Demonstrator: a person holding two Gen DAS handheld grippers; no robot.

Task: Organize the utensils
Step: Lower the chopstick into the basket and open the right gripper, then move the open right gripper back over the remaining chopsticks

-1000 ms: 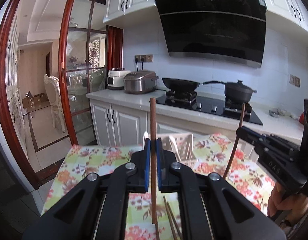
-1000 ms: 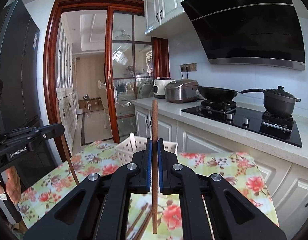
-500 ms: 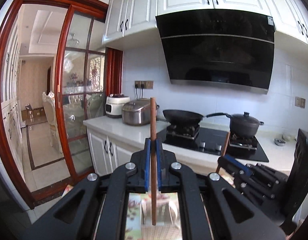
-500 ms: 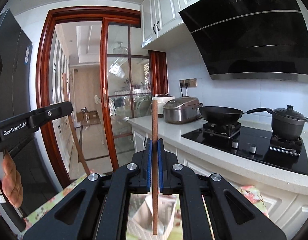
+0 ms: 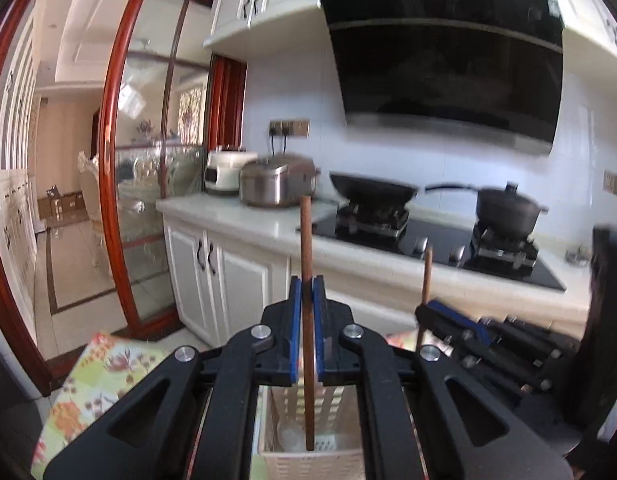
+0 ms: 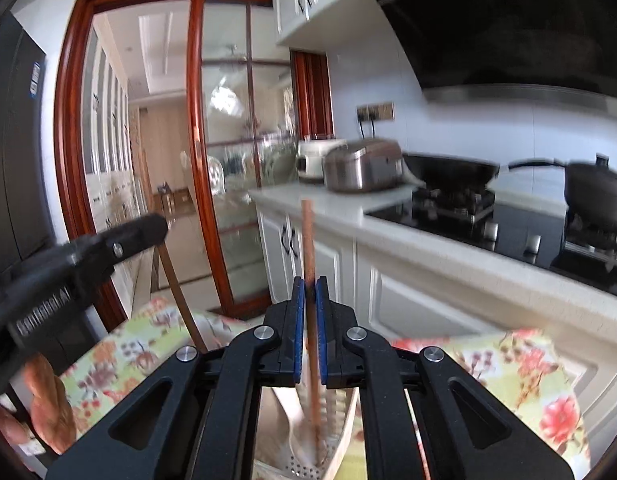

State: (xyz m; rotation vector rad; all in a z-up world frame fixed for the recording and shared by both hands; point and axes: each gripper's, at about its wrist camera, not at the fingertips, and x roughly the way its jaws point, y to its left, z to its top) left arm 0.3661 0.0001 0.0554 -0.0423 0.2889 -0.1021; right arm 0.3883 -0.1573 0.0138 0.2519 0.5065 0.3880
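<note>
My left gripper (image 5: 307, 280) is shut on a brown wooden chopstick (image 5: 307, 320), held upright with its lower tip over the white slotted utensil basket (image 5: 312, 462). My right gripper (image 6: 309, 280) is shut on a second brown chopstick (image 6: 310, 320), also upright, its lower end down inside the white basket (image 6: 340, 420) beside a pale spoon (image 6: 298, 426). The right gripper also shows in the left wrist view (image 5: 440, 312) at the right, and the left gripper shows in the right wrist view (image 6: 148, 228) at the left, each with its chopstick.
The basket stands on a table with a floral cloth (image 6: 508, 372). Behind it is a white kitchen counter (image 5: 248, 216) with rice cookers, a wok and a black pot (image 5: 508, 210) on the stove. A red-framed glass door (image 5: 120, 160) is at the left.
Both grippers have moved forward and lowered toward the basket with their chopsticks. The basket now lies right under the fingers, and the right chopstick's tip has gone into it.
</note>
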